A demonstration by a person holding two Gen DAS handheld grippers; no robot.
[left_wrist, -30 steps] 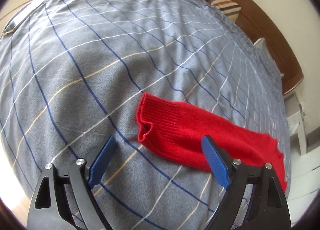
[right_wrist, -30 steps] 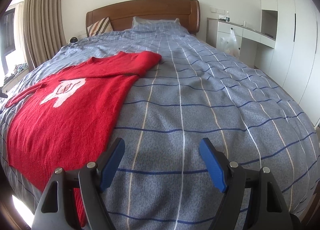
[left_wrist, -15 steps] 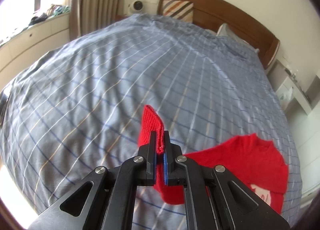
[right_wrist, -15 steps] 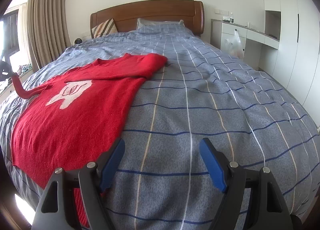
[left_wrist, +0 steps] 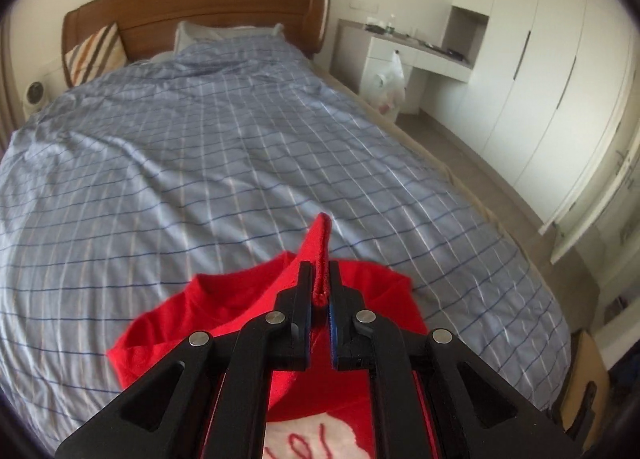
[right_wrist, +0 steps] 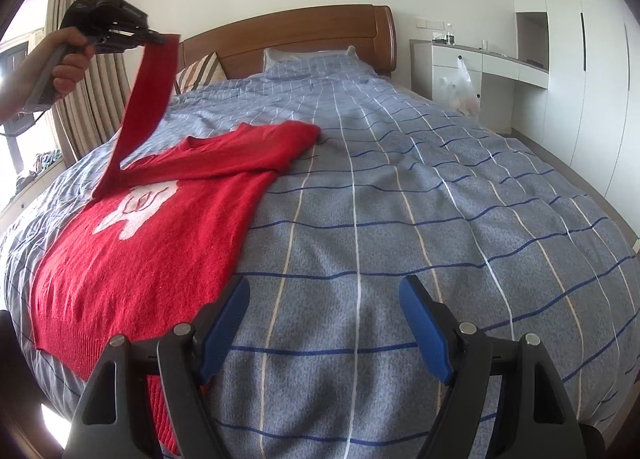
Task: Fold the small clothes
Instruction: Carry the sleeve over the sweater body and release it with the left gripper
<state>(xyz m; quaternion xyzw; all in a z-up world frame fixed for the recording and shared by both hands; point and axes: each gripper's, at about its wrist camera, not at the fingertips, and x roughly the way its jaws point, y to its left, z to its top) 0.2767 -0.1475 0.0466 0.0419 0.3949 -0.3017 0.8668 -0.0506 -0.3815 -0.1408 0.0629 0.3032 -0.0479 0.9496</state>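
A red knit sweater (right_wrist: 160, 231) with a white motif lies flat on the left half of the bed. My left gripper (left_wrist: 320, 291) is shut on the cuff of its left sleeve (left_wrist: 320, 247). In the right wrist view that gripper (right_wrist: 156, 37) holds the sleeve (right_wrist: 144, 99) high above the bed, stretched up from the shoulder. The sweater's neck and body (left_wrist: 224, 311) lie below the left gripper. My right gripper (right_wrist: 324, 323) is open and empty, low over the bedspread near the foot of the bed, just right of the sweater's hem.
The bed has a blue-grey checked cover (right_wrist: 420, 187) and a wooden headboard (right_wrist: 304, 31) with pillows. A white desk (right_wrist: 480, 59) with a plastic bag stands to the right, white wardrobes (right_wrist: 580, 71) beyond. Curtains (right_wrist: 84, 99) hang on the left.
My left gripper closed on the sleeve cuff, then lifted it high and swung it over the sweater. My right gripper has stayed open, almost still.
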